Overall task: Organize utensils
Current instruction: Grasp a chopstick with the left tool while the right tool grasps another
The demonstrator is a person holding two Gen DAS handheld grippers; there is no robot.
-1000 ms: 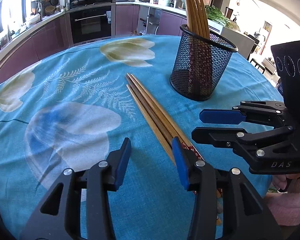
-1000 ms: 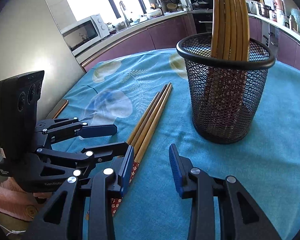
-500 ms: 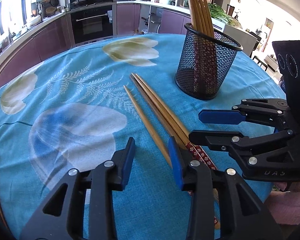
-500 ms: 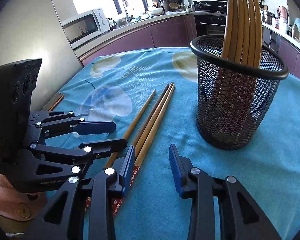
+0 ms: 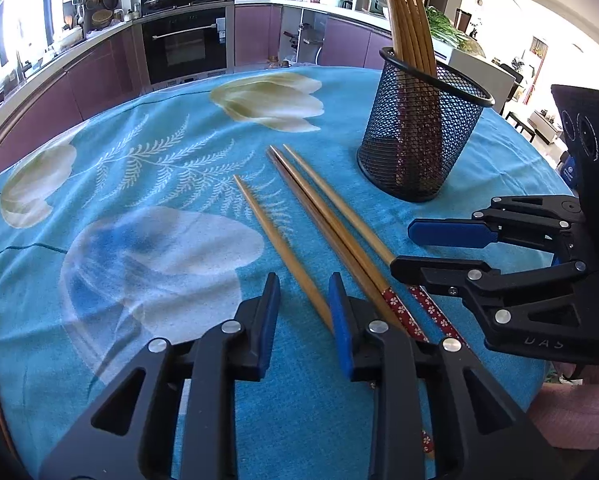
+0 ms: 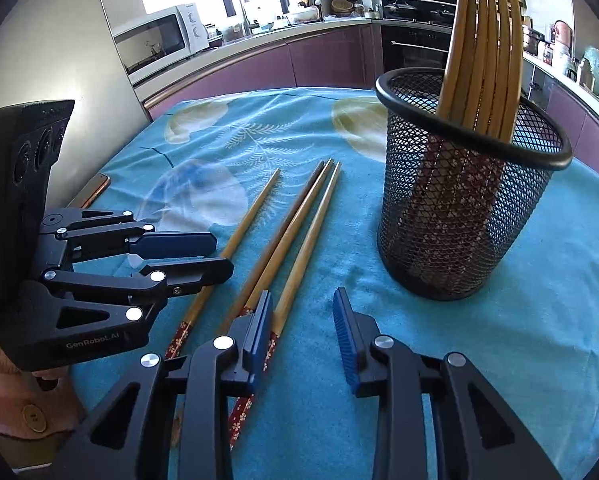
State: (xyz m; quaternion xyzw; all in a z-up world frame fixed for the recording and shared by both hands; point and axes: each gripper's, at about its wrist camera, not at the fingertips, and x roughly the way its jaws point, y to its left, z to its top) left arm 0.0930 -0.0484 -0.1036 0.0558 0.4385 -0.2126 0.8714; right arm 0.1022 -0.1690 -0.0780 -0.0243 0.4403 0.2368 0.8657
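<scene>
Several wooden chopsticks [image 5: 323,216] with red flowered ends lie on the blue tablecloth; one [image 5: 277,244] lies apart to the left. They also show in the right wrist view [image 6: 295,228]. A black mesh holder [image 5: 417,140] stands upright with several chopsticks in it, seen also in the right wrist view [image 6: 459,208]. My left gripper [image 5: 303,300] is open, its fingers low on either side of the separated chopstick. My right gripper [image 6: 301,316] is open and empty, just right of the chopsticks' red ends; it shows in the left wrist view [image 5: 419,248].
The round table [image 5: 139,184] has a blue flowered cloth. Its near edge lies just behind both grippers. Purple kitchen cabinets and an oven [image 5: 187,44] run behind the table. A phone-like object [image 6: 91,192] lies at the table's left edge.
One chopstick has been slid left, apart from the others. My left gripper has moved forward and its fingers now straddle it. The right gripper has hardly moved.
</scene>
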